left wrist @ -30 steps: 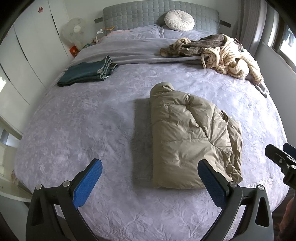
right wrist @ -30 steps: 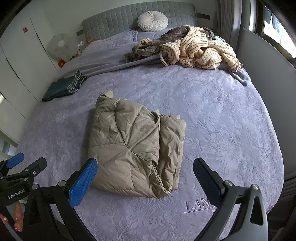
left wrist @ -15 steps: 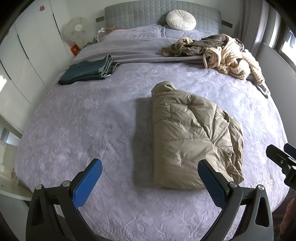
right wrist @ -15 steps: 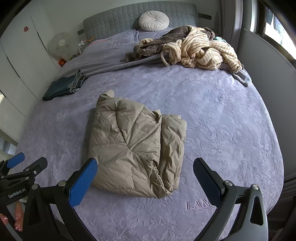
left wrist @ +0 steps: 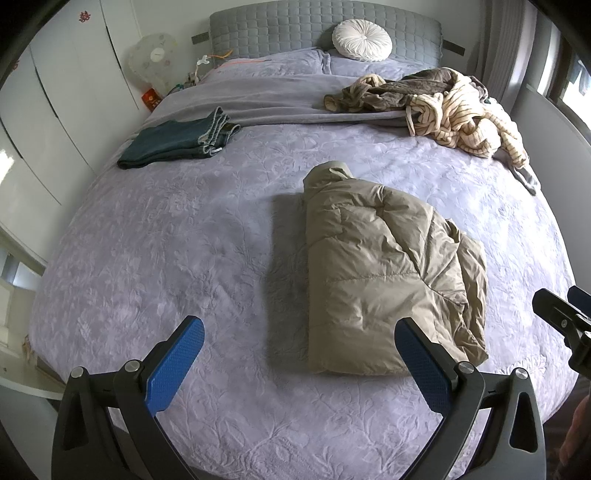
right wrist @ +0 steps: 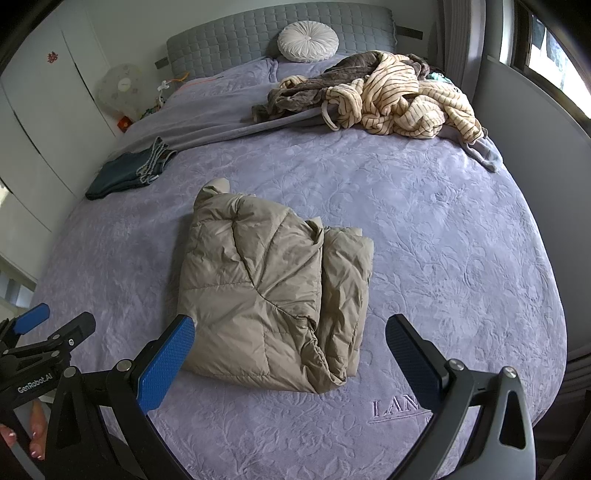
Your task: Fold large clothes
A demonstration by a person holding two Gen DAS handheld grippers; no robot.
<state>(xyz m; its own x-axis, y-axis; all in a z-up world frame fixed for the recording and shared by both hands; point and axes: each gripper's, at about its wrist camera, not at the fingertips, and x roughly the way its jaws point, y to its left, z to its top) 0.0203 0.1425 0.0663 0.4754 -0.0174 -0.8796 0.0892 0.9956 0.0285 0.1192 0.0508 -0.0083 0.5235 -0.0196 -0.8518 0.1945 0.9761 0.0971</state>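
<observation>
A tan puffer jacket (left wrist: 384, 273) lies folded into a thick rectangle on the lilac bedspread (left wrist: 184, 240); it also shows in the right wrist view (right wrist: 269, 295). My left gripper (left wrist: 299, 354) is open and empty, held above the bed's near edge just in front of the jacket. My right gripper (right wrist: 290, 350) is open and empty, over the jacket's near end. Each gripper shows at the edge of the other's view: the right one (left wrist: 565, 321) and the left one (right wrist: 44, 332).
A pile of unfolded striped and brown clothes (left wrist: 454, 107) lies at the far right of the bed (right wrist: 388, 92). Folded dark jeans (left wrist: 177, 140) lie at the far left. A round white cushion (left wrist: 362, 35) leans on the grey headboard. White wardrobes (left wrist: 55, 92) stand left, a fan (left wrist: 155, 59) beside them.
Both grippers have eased slightly back and up from the bed, so the view shifts a little. The jacket has not moved and both grippers stay open.
</observation>
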